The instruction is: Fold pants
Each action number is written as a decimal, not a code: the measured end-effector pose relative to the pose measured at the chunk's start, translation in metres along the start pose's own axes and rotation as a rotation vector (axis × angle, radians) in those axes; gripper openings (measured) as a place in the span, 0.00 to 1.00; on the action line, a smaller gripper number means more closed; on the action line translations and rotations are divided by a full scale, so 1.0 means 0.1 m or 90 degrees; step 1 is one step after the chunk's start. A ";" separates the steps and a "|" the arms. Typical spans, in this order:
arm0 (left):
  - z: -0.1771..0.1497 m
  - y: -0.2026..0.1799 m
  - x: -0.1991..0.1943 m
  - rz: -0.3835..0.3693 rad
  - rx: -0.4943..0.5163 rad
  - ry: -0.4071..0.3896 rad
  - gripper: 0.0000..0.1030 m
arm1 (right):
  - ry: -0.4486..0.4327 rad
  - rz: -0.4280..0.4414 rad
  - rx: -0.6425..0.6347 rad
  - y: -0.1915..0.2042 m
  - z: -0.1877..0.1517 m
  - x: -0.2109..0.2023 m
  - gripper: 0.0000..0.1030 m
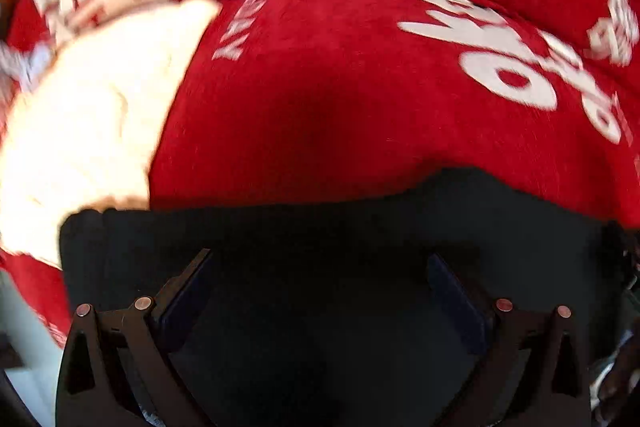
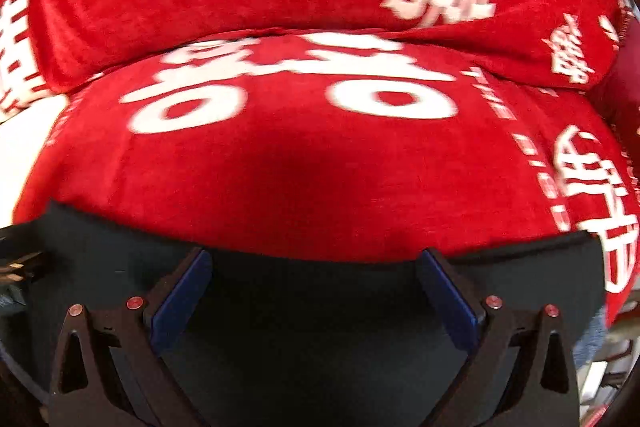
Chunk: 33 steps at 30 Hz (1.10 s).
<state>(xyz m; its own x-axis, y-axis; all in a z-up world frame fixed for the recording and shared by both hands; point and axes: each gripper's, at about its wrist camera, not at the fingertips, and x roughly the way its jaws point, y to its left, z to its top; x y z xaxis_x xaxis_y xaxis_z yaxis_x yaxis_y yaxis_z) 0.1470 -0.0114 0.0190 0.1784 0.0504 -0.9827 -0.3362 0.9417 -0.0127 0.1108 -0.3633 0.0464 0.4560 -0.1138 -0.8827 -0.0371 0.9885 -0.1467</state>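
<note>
My left tool (image 1: 320, 267) and my right tool (image 2: 316, 265) both stood wide, gripping nothing. The dark pants (image 1: 360, 223) lay flat beneath them on a red blanket (image 2: 304, 167) with white lettering.

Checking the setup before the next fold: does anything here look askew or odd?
Nothing is spilled or damaged. The dark pants lie on the red blanket, but their far edge is uneven, rising toward the right in the left wrist view. Both the left hand-held gripper and right hand-held gripper are open.
</note>
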 end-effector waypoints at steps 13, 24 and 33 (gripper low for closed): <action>-0.08 1.01 -0.21 -0.124 -0.106 0.004 1.00 | -0.015 -0.094 0.153 -1.49 -0.32 -0.37 1.00; -1.30 0.32 -0.58 -0.078 0.001 -0.060 1.00 | -0.055 0.074 -0.114 0.52 -1.21 -0.80 0.99; -1.42 0.69 -0.37 -0.018 -0.040 -0.062 1.00 | -0.044 -0.002 -0.092 -0.02 -1.33 -0.61 1.00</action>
<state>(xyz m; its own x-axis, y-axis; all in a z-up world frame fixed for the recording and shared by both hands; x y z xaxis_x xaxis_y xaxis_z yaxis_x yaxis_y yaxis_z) -0.0138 0.0048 0.0288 0.2770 0.0593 -0.9590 -0.3866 0.9206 -0.0547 -0.0354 -0.3718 0.0412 0.5157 -0.1049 -0.8503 -0.1616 0.9628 -0.2168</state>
